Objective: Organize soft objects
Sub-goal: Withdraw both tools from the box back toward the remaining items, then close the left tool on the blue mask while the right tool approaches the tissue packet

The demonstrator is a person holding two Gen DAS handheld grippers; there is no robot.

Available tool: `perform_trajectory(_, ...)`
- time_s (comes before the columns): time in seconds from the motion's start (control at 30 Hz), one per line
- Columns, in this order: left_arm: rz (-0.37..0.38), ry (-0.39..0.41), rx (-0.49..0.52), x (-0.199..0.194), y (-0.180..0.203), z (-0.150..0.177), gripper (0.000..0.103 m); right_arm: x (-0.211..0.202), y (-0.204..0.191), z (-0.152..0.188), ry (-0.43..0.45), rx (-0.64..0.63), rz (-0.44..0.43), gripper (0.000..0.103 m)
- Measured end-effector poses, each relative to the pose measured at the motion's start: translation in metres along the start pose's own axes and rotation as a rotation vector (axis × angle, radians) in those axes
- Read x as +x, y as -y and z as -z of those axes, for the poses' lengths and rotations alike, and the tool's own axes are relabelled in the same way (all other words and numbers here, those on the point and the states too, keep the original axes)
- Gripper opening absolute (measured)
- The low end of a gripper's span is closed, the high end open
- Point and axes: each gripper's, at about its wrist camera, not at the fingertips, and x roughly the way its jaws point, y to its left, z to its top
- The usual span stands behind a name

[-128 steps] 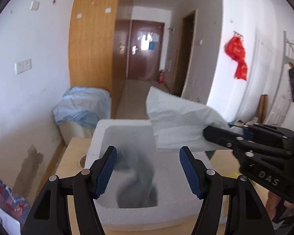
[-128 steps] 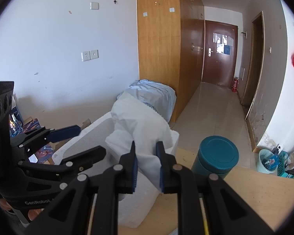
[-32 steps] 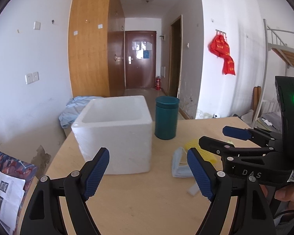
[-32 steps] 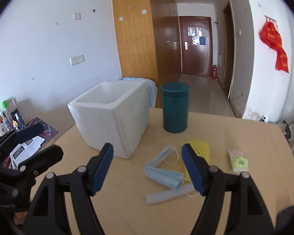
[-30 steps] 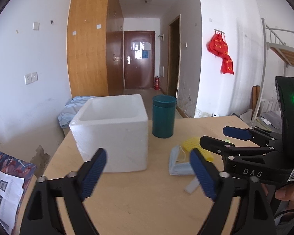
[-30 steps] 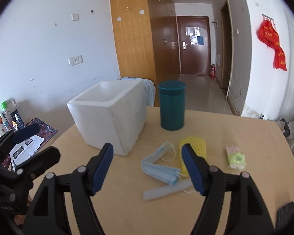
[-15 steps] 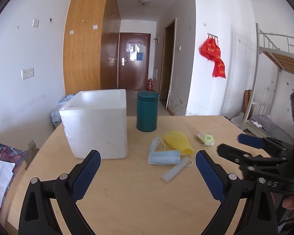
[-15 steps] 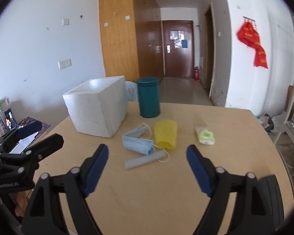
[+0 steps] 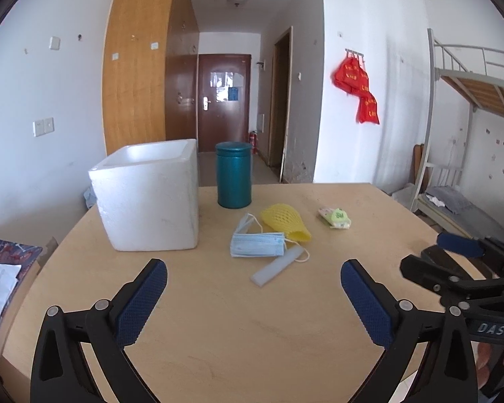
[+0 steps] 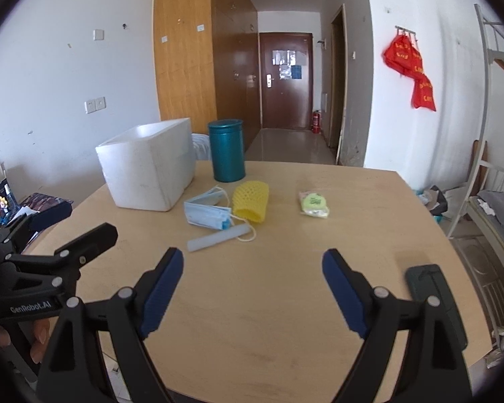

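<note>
A: Soft objects location? The blue face masks [image 9: 257,244], yellow foam net [image 9: 284,220] and white foam strip [image 9: 276,266] lie clustered on the wooden table [image 9: 252,329], right of the white foam box [image 9: 149,198]; a small green packet [image 9: 335,217] lies apart, further right.

B: Gripper status? The left gripper [image 9: 253,299] and right gripper [image 10: 252,292] both hover above the table's near edge, jaws spread wide, holding nothing. A teal canister [image 9: 234,179] stands behind the cluster.
</note>
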Motion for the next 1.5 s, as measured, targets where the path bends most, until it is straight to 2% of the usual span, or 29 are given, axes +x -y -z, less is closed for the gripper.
perform_trajectory(0.2, 0.032, -0.026, 0.011, 0.019, 0.012, -0.001, 0.103, 0.014, 0.019, -0.004, -0.009, 0.006, 0.026, 0.088)
perform_trajectory(0.53, 0.021, -0.076, 0.049, 0.067, 0.021, -0.01, 0.103, 0.064, 0.039, -0.017, -0.057, 0.009, 0.033, 0.088)
perform_trajectory(0.9, 0.017, -0.099, 0.051, 0.113, 0.013, -0.03, 0.103, 0.104, 0.053, -0.036, -0.106, 0.012, 0.049, 0.088)
perform_trajectory(1.17, 0.038, -0.191, 0.002, 0.155, -0.001, -0.037, 0.103, 0.136, 0.059, -0.052, -0.144, 0.0, 0.065, 0.088)
perform_trajectory(1.5, 0.039, -0.238, 0.008, 0.198, -0.007, -0.042, 0.103, 0.182, 0.077, -0.058, -0.232, -0.001, 0.098, 0.088)
